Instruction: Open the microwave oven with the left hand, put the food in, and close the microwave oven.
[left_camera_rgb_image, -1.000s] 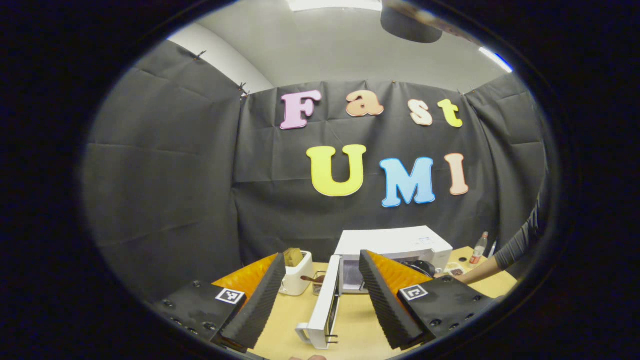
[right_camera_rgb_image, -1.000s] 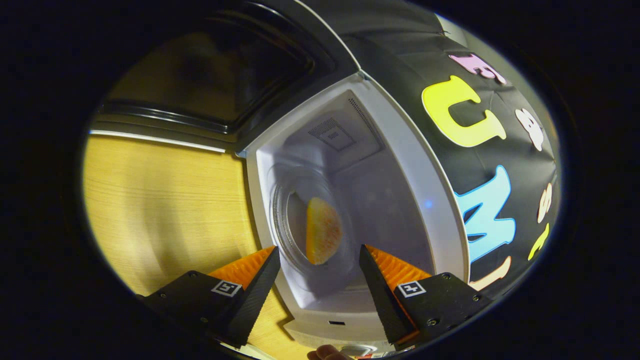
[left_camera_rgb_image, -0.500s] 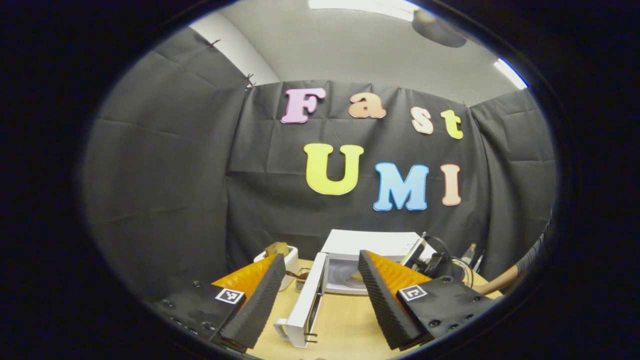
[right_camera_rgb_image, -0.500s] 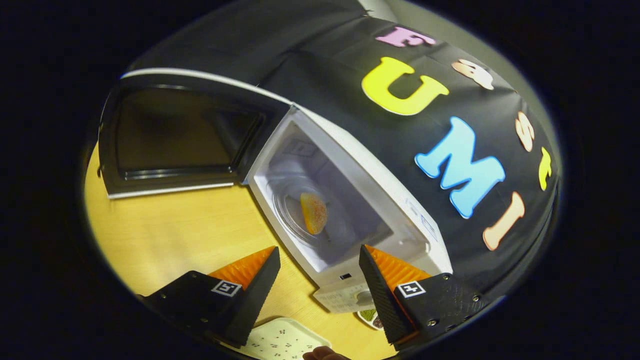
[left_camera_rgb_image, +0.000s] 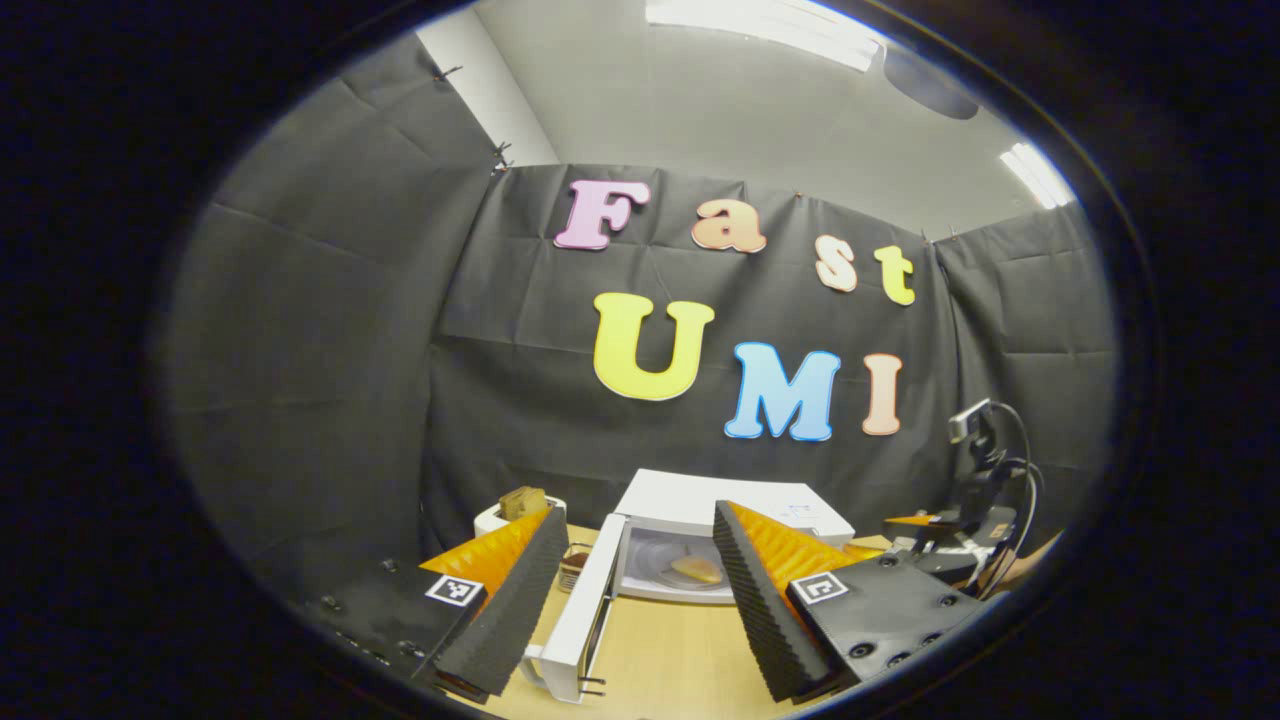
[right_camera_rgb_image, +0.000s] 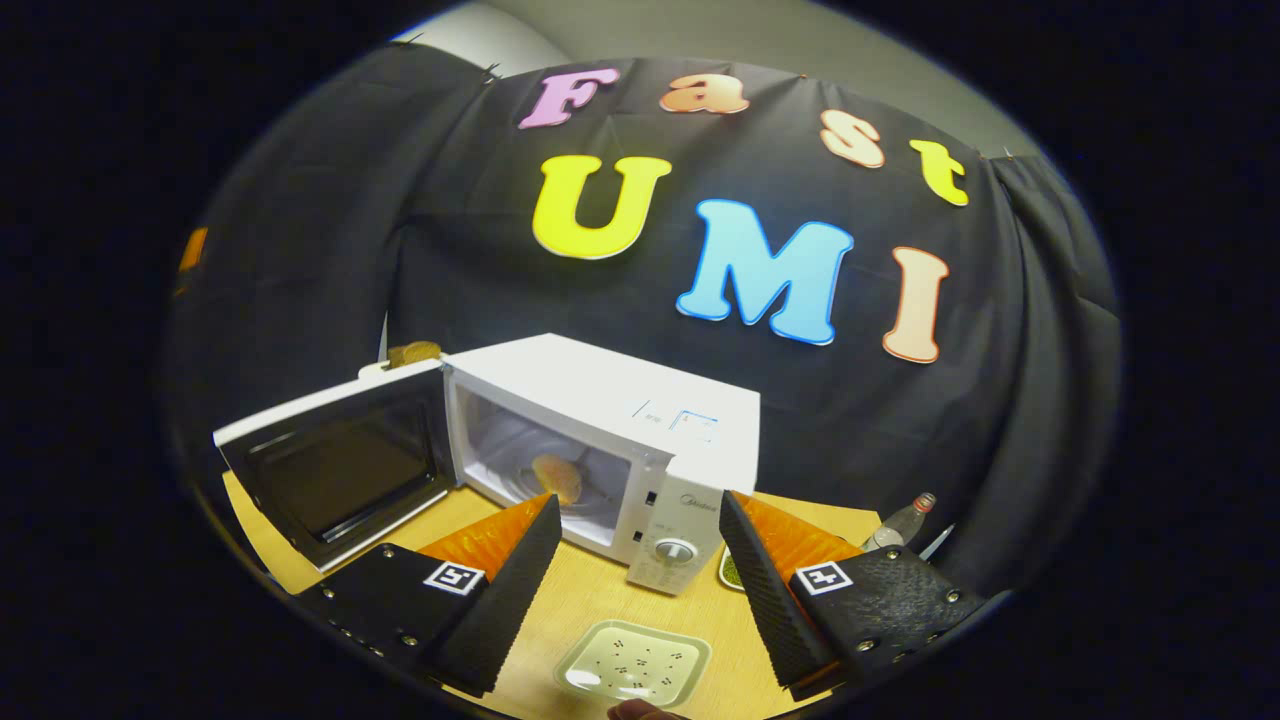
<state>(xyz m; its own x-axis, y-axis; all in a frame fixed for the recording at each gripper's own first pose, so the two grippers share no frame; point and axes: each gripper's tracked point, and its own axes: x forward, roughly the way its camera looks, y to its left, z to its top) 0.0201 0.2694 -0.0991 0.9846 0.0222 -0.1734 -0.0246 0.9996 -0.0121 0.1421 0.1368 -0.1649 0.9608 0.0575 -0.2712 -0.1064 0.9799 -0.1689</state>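
Two of three steps looked done as the food (right_camera_rgb_image: 558, 479) lay inside the microwave oven (right_camera_rgb_image: 640, 420), its door (left_camera_rgb_image: 580, 625) swung wide ahead of the spread, empty left gripper (left_camera_rgb_image: 632, 600), with open table between them, while the right gripper (right_camera_rgb_image: 640, 590) hung spread and empty.

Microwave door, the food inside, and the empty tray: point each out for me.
Open white microwave door (right_camera_rgb_image: 335, 465), right gripper view: dark inner window.
Golden piece of food (right_camera_rgb_image: 558, 478), right gripper view: its middle, inside the cavity.
Pale square speckled tray (right_camera_rgb_image: 633, 663), right gripper view: its flat centre.
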